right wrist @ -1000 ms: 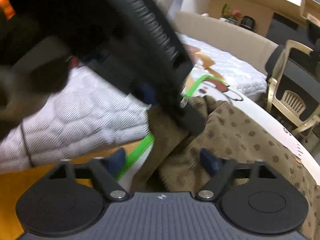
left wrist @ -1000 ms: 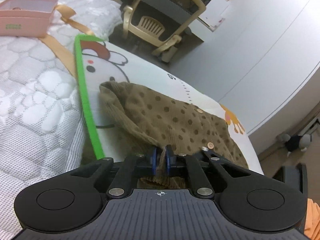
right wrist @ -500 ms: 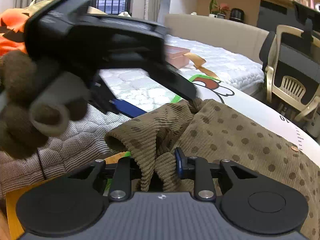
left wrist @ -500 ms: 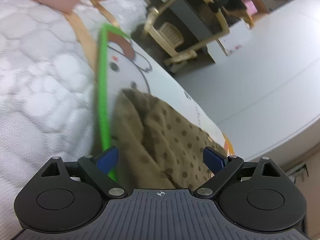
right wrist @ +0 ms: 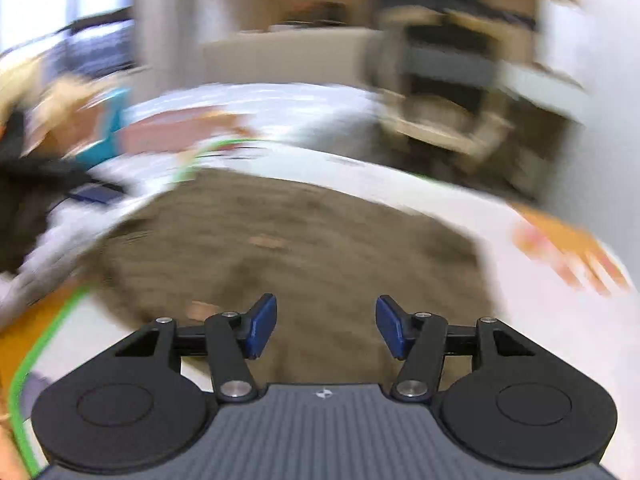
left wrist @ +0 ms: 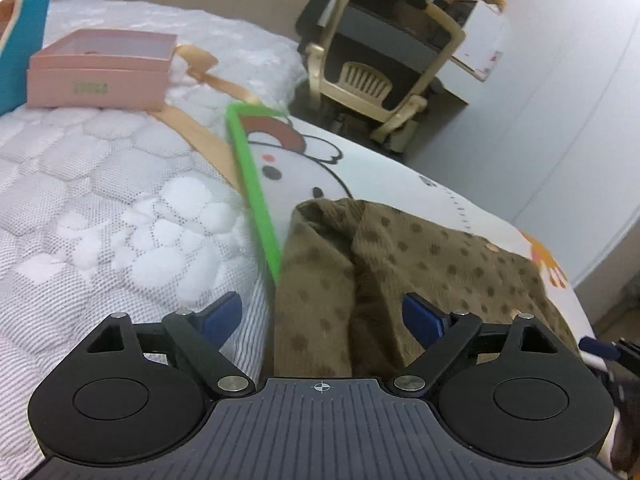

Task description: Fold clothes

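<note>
Both grippers, left gripper and right gripper, spread wide and empty over brown dotted garment bunched on cartoon mat; risks pinching several layers, botching the fold.

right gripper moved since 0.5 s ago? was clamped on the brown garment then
Yes. The right gripper is now open and has backed off the brown garment, which lies ahead on the white mat; heavy blur shows it swinging.
</note>
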